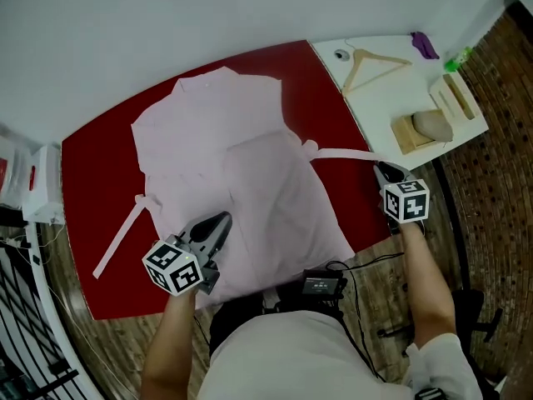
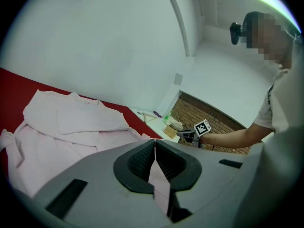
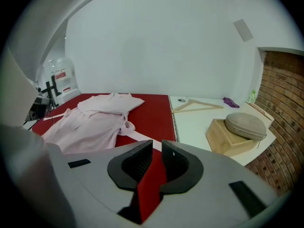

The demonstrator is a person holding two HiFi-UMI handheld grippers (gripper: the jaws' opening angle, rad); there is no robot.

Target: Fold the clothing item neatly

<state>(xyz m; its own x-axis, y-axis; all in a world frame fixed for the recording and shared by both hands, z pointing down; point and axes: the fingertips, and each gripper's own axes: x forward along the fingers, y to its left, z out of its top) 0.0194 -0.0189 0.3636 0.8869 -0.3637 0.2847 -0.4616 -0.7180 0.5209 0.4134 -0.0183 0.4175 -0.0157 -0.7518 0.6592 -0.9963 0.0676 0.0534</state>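
A pale pink robe [image 1: 241, 165] lies spread on the red table [image 1: 92, 173], with one panel folded over its middle. My left gripper [image 1: 218, 223] rests on the robe's near hem. In the left gripper view it [image 2: 155, 144] is shut with pink cloth pinched between the jaws. The robe's belt [image 1: 346, 153] runs straight and taut to the right, ending at my right gripper [image 1: 385, 172] by the table's right edge. In the right gripper view the belt [image 3: 137, 136] reaches the nearly shut jaw tips of that gripper [image 3: 156, 146], with red table showing below. Another belt strand [image 1: 121, 236] trails left.
A white side table [image 1: 375, 98] adjoins the red one on the right. It carries a wooden hanger [image 1: 371, 63], a wooden block with a grey pad [image 1: 425, 127], a purple item [image 1: 423, 44] and a green bottle [image 1: 456, 59]. A black device [image 1: 321, 286] sits at the near edge.
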